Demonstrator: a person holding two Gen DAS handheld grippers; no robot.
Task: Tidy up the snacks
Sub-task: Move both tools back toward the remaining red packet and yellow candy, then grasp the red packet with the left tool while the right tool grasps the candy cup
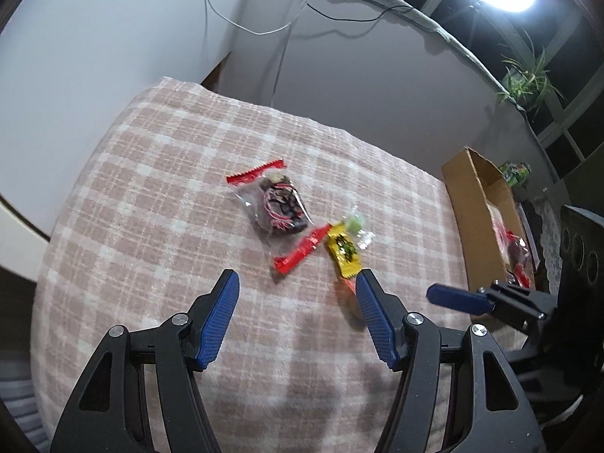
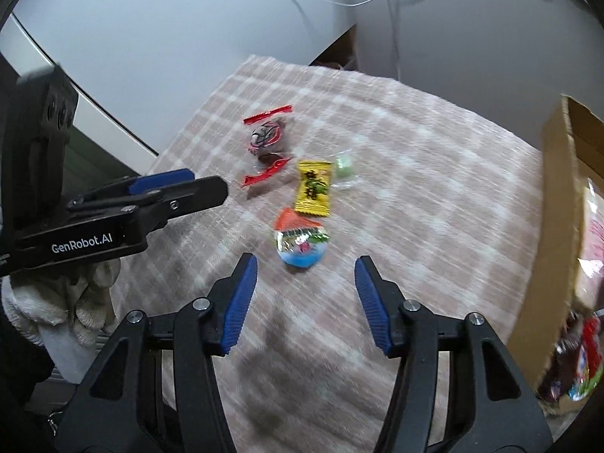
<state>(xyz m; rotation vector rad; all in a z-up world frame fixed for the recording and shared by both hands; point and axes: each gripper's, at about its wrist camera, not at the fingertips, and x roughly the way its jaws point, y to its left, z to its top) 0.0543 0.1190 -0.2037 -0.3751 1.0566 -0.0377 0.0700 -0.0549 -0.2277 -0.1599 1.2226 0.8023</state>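
Hovering with both sets of jaws parted and nothing between them: right gripper (image 2: 305, 287) poised just short of the round snack with the orange tab and blue base (image 2: 301, 247), left gripper (image 1: 298, 309) above bare checked blanket (image 1: 151, 196), its right-hand pad close beside the tail of the yellow sachet (image 1: 342, 253). Remaining snacks clustered tightly on the surface: yellow sachet touching or nearly touching the round one, pale green sweet in clear wrap (image 2: 344, 168) tucked against the sachet's far corner, red-edged clear packet of dark pieces (image 1: 277, 209) just beyond. Likely trouble from that crowding: closing on the round snack and catching the sachet's crimped edge too, or nudging the pile so that one slides away. Slippery film wrappers and a soft, yielding blanket: a shallow pinch liable to grab only a fold of cloth or squeeze the domed pack out forward. Grippers working near each other, so a careless reach risks a knock between them. Cardboard box (image 2: 555, 204) at the right, already holding several snacks, with a tall near wall: carrying too low could clip the rim and drop the catch outside. Motion blur across both views hints at haste, worsening every one of these.
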